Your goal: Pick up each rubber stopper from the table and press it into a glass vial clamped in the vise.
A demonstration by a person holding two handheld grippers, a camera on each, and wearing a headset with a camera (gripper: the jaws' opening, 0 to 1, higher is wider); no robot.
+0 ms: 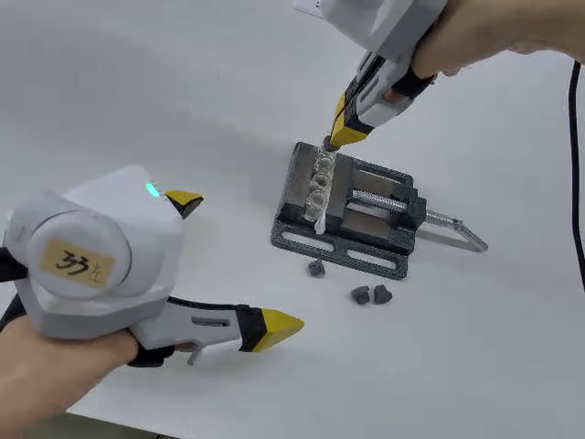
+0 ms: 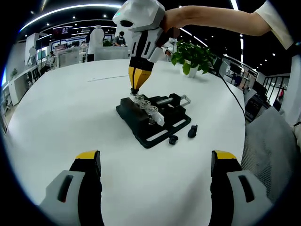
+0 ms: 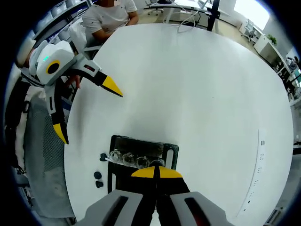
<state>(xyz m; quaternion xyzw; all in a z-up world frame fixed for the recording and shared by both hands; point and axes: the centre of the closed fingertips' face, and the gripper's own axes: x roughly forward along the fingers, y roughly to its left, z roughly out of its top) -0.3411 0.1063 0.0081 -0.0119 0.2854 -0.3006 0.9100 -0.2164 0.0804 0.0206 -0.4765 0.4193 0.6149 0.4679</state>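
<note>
Rubber stoppers (image 1: pixel 361 294), three small dark-grey plugs, are lying loose on the white table (image 1: pixel 183 91) in the head view, one alone and a pair side by side. Nearest the viewer, the left gripper (image 1: pixel 233 261) is hovering with its jaws spread wide and nothing between them. The stoppers are sitting at about 3 to 4 o'clock from its tips, near but not touching. Judged by their look, they are light, soft and grippy rather than slippery, and small enough to tip or roll under a careless pinch. Each is probably best taken across its sides near the broader end, leaving the narrow end free to enter a vial. Beyond them, at 12 o'clock from the loose stoppers and just beside them, the vise (image 1: pixel 366 240) is clamping a row of glass vials (image 1: pixel 320 183), which are brittle and are calling for a straight, moderate push. Farthest, at 12 o'clock of the vise, the right gripper (image 1: pixel 343 137) is pointing down at the far end of the row. Its jaws are drawn together in the right gripper view (image 3: pixel 157 172), and whether a stopper is pinched between them cannot be told.
</note>
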